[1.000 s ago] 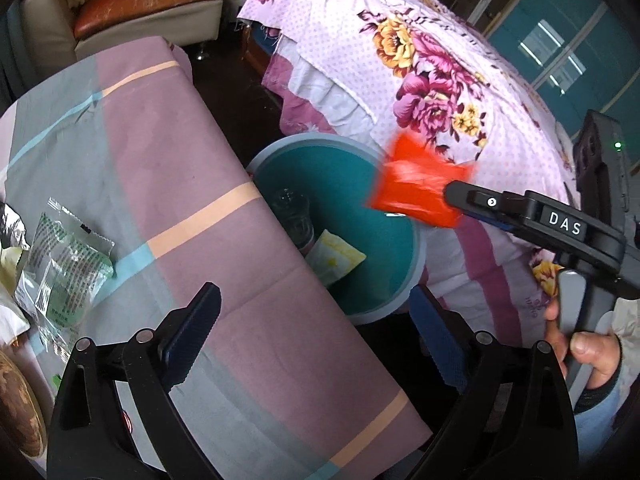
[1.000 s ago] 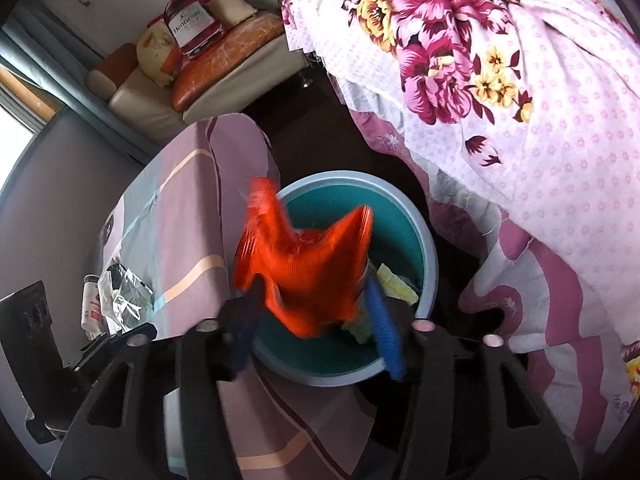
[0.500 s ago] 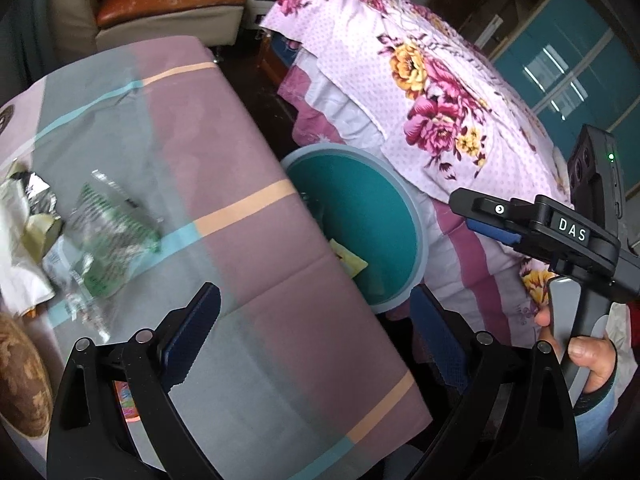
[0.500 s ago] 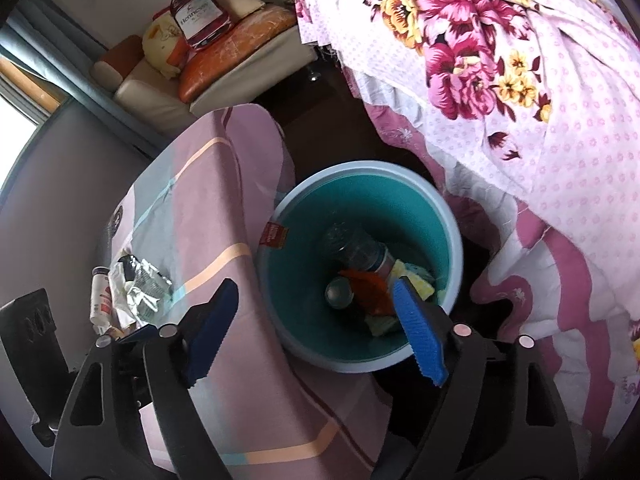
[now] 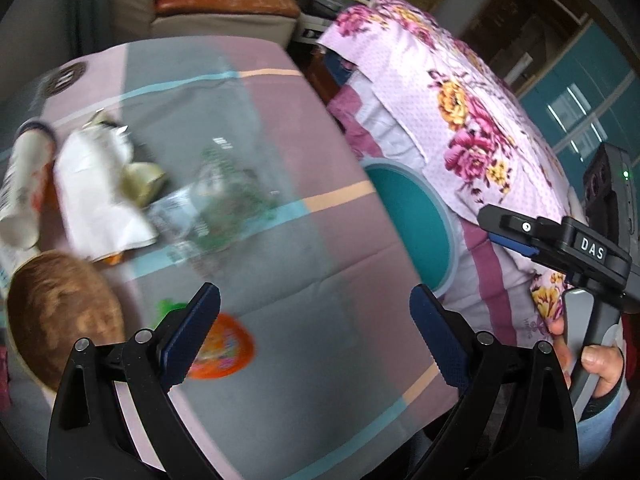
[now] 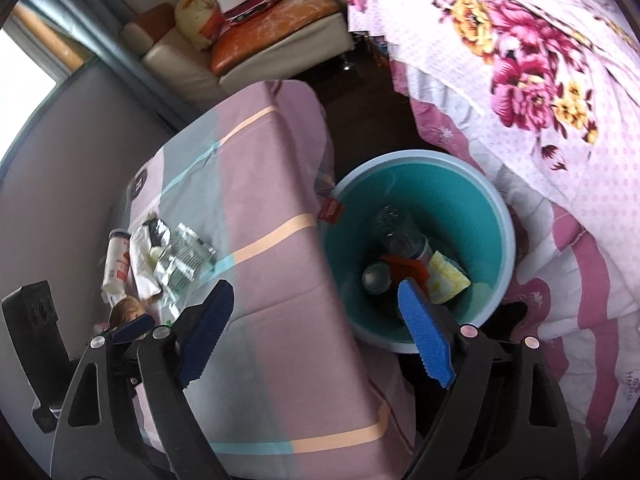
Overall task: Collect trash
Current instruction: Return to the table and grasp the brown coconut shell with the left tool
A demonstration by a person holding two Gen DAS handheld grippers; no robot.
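A teal bin (image 6: pixel 416 184) stands on the floor between table and bed; it also shows in the left wrist view (image 5: pixel 436 216). Inside lie the red wrapper (image 6: pixel 404 266), a clear bottle (image 6: pixel 400 236), a can (image 6: pixel 376 278) and a yellow packet (image 6: pixel 448 278). My right gripper (image 6: pixel 316 328) is open and empty above the bin's near rim and the table edge. My left gripper (image 5: pixel 316 336) is open and empty above the table. On the table lie a green-printed clear bag (image 5: pixel 224 204), a white wrapper (image 5: pixel 100 200), a white bottle (image 5: pixel 24 192) and an orange packet (image 5: pixel 224 352).
The table (image 5: pixel 280 128) has a striped pink and grey cloth. A brown bowl-like thing (image 5: pixel 60 312) sits at its left edge. A floral-covered bed (image 6: pixel 540 80) is right of the bin. A sofa (image 6: pixel 248 40) stands at the back.
The right gripper opened and the red wrapper fell into the bin. The left gripper swung left over the table toward the trash pile.
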